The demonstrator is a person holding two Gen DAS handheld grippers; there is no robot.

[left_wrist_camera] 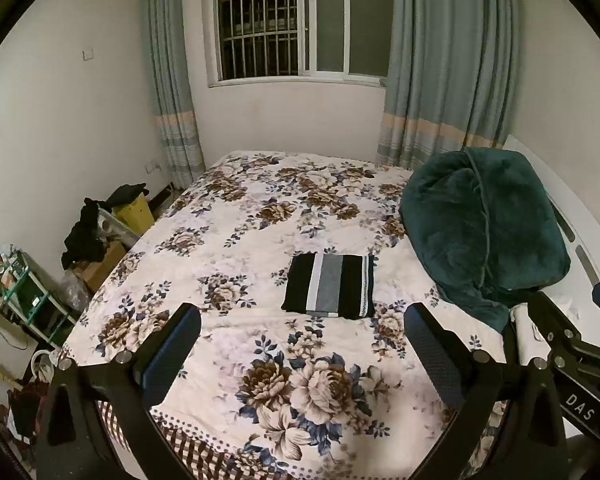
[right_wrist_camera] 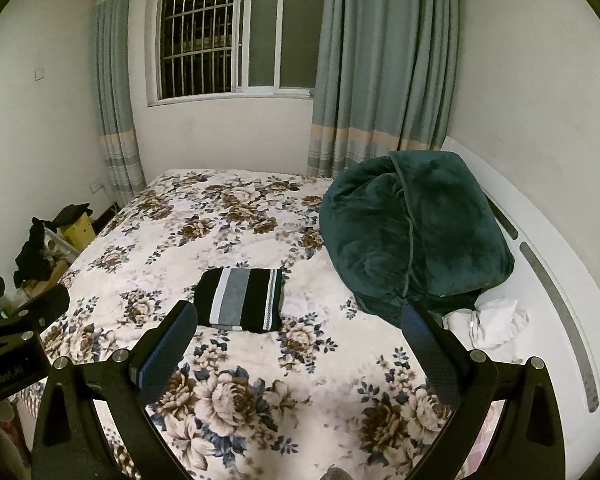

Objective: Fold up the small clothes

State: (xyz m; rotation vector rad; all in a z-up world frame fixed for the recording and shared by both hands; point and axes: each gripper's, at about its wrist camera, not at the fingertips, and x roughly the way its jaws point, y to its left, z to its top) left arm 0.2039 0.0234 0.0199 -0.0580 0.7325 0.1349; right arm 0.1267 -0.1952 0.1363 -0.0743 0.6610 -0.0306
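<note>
We are holding the left tool (left_wrist_camera: 302, 320) and right tool (right_wrist_camera: 300, 318) spread wide and empty above the floral quilted bed (left_wrist_camera: 260, 208), where a striped knit garment (left_wrist_camera: 330, 287) is lying folded square beside a plush green blanket (left_wrist_camera: 484, 224).

A: Setting?
B: Home bedroom. A bed (left_wrist_camera: 260, 240) with floral cover filled the room; blue curtains (left_wrist_camera: 440, 60) framed a barred window (left_wrist_camera: 260, 24).
A: Else?
B: Green blanket (right_wrist_camera: 412, 232), clutter (left_wrist_camera: 88, 236) by the wall.
</note>
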